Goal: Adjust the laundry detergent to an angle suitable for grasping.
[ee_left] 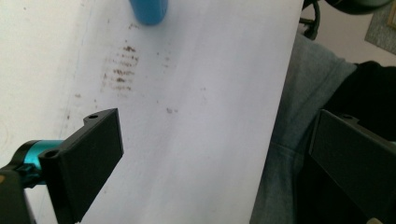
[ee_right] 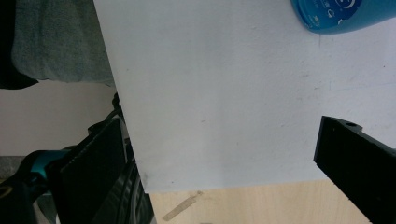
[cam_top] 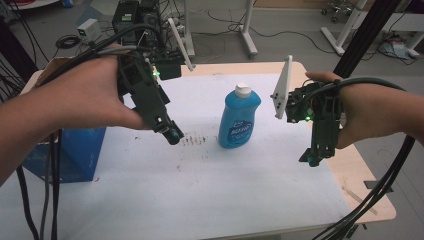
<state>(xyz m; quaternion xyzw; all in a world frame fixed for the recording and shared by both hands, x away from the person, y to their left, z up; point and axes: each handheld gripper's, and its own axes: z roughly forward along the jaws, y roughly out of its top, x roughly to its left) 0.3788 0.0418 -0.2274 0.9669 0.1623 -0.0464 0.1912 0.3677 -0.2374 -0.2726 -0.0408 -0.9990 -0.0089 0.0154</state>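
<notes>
1. I'm hovering my left gripper [cam_top: 172,134] just left of the blue bottle [cam_top: 239,117], jaws wide, empty.
2. My right gripper [cam_top: 311,159] is hanging right of it, also wide.
3. Bottle's standing upright mid-worktop [cam_top: 210,200].

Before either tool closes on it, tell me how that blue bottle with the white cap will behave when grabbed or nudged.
The blue bottle stands upright, taller than its base is wide, so a push near the white cap would likely tip it. Its smooth, rounded plastic sides may slip or flex under hard jaws. It looks fairly full, so probably heavy for its size, though that is hard to confirm.
</notes>
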